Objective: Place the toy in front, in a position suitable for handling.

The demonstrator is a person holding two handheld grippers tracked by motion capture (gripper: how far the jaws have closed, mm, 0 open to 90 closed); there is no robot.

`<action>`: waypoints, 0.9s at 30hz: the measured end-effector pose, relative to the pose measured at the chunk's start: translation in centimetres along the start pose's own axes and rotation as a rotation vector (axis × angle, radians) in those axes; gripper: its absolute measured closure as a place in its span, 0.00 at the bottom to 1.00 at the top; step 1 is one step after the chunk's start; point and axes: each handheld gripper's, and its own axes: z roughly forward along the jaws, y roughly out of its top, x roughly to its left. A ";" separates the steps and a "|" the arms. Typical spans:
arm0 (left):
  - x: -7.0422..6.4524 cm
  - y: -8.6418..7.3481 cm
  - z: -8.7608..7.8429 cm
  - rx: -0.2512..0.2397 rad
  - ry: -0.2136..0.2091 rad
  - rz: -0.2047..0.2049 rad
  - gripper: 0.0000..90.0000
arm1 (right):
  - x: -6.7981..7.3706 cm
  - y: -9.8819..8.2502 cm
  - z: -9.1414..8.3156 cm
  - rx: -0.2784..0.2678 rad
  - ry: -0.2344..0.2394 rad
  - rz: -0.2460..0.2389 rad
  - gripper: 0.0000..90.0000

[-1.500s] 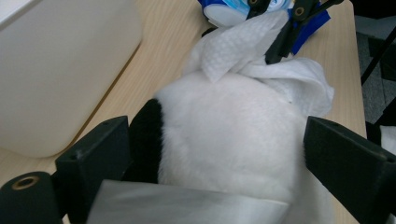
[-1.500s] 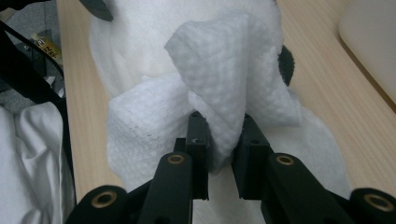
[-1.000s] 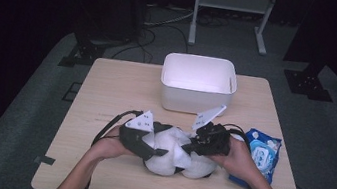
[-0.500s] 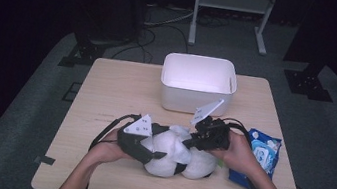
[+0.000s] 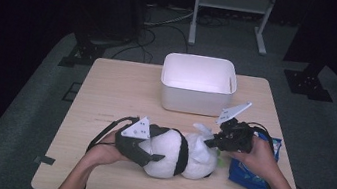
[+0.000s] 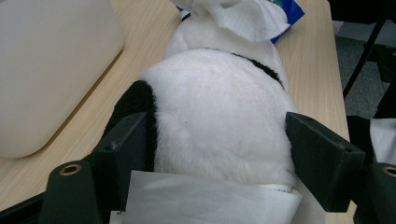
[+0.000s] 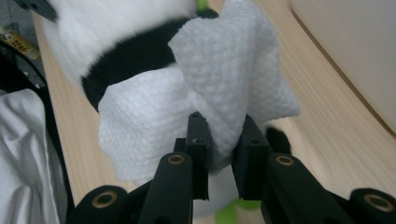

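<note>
Black-and-white plush toy (image 5: 178, 154), seemingly lying.

Dark lab: floor cables (image 5: 159, 22), equipment stand (image 5: 233, 3).

Tongs (image 7: 223, 140) pinching white wipe (image 7: 205, 93) against plush panda (image 7: 116, 42).

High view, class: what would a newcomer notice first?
A black-and-white plush panda lies at the table's near edge, gripped around its body by the left gripper. The right gripper pinches a white wipe against the panda. Behind stands a white bin.
</note>
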 end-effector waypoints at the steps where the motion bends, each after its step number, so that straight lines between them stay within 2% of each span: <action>1: 0.0 0.0 0.0 0.000 0.000 0.002 0.26 | -0.2 -0.3 0.0 -0.001 -0.002 0.009 0.86; 6: 0.0 0.1 0.0 0.004 0.000 0.004 0.26 | -1.7 -2.6 0.1 -0.010 0.007 0.078 0.86; 11: 0.1 0.1 0.0 0.003 -0.001 0.002 0.26 | -2.5 -4.1 0.7 -0.002 0.011 0.123 0.86; 16: 0.1 0.1 0.1 0.002 0.000 0.000 0.25 | -3.0 -5.3 1.2 0.016 0.016 0.147 0.86; 20: 0.1 0.2 0.1 0.005 0.004 0.002 0.25 | -2.9 -4.7 0.7 0.001 0.013 0.140 0.86; 27: 0.0 0.3 0.2 0.005 0.005 0.002 0.25 | -1.8 -1.5 0.4 -0.014 0.013 0.072 0.86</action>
